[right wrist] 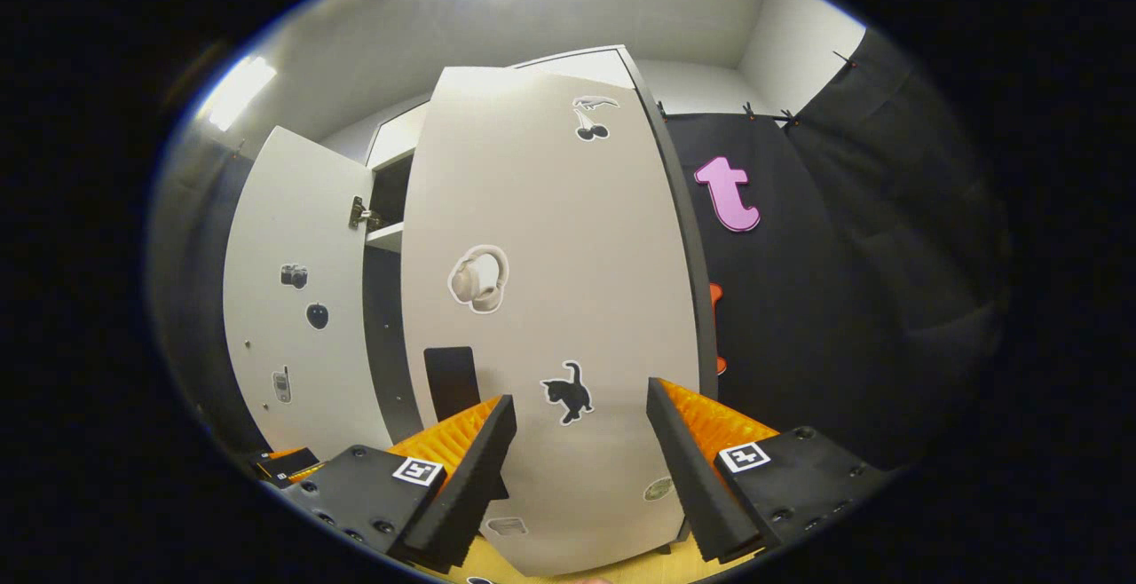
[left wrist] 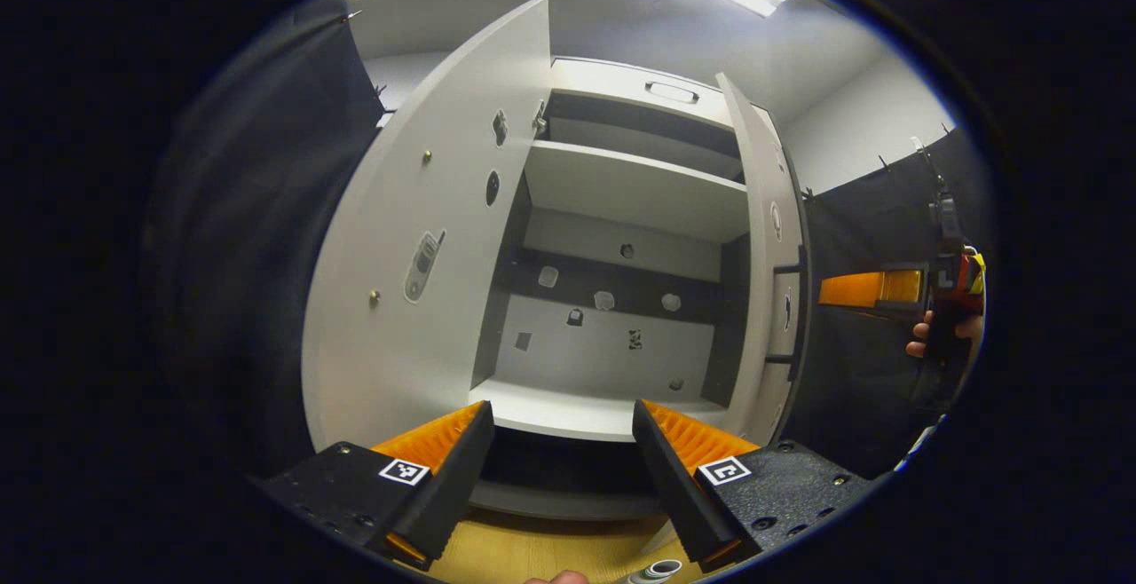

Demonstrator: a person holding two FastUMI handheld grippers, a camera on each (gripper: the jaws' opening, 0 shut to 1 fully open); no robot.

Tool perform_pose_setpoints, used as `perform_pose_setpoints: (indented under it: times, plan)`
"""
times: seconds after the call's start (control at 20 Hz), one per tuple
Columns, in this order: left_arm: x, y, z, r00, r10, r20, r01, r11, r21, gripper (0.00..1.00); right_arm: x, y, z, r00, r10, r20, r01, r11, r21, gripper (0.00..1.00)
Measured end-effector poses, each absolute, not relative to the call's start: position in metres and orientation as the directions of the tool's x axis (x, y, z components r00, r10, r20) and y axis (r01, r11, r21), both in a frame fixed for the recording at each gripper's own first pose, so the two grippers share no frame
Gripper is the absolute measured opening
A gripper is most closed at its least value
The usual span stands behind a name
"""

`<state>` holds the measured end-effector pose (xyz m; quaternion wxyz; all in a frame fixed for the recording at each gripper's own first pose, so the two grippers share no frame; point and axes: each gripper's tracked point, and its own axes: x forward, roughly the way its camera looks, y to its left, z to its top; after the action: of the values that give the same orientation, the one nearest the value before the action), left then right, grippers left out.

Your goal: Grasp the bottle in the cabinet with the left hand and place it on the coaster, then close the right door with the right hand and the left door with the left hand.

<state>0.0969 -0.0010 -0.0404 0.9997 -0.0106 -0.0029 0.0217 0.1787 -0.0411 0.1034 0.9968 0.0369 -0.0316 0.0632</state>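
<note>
My left tool (left wrist: 563,442) is spread apart and empty, facing the open cabinet (left wrist: 621,238). My right tool (right wrist: 581,442) is likewise spread apart and empty, near the right door (right wrist: 550,318). The left door (left wrist: 426,238) stands open.

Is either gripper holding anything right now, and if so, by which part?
Nothing is held. The left gripper is open, facing the cabinet; the right gripper is open in front of the right door.

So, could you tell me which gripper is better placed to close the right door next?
Right. The right gripper is open directly facing the right door's outer face, close by, while the left gripper points into the cabinet interior.
</note>
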Motion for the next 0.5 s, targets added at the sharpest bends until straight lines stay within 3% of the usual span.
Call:
perform_pose_setpoints:
  times: [0.05, 0.1, 0.2, 0.45, 0.5]
  plan:
    - [0.090, 0.004, -0.030, 0.998, 0.067, 0.020, -0.066, 0.998, -0.015, 0.95, 0.178, -0.039, 0.103, 0.989, 0.133, 0.063, -0.138, 0.988, 0.071, 0.88]
    - [0.084, 0.010, -0.020, 0.995, 0.094, 0.033, -0.093, 0.996, -0.013, 0.95, 0.177, -0.039, 0.102, 0.989, 0.139, 0.059, -0.143, 0.987, 0.072, 0.98]
    - [0.069, 0.030, 0.000, 0.985, 0.163, 0.049, -0.161, 0.987, -0.027, 0.92, 0.180, -0.041, 0.102, 0.988, 0.142, 0.057, -0.146, 0.987, 0.067, 0.98]
    - [0.034, 0.115, 0.049, 0.910, 0.395, 0.125, -0.397, 0.918, -0.005, 0.98, 0.179, -0.049, 0.089, 0.988, 0.152, 0.037, -0.153, 0.988, 0.021, 0.98]
    - [0.029, 0.132, 0.056, 0.888, 0.440, 0.134, -0.445, 0.895, 0.009, 0.94, 0.177, -0.051, 0.087, 0.988, 0.152, 0.036, -0.153, 0.988, 0.009, 0.98]
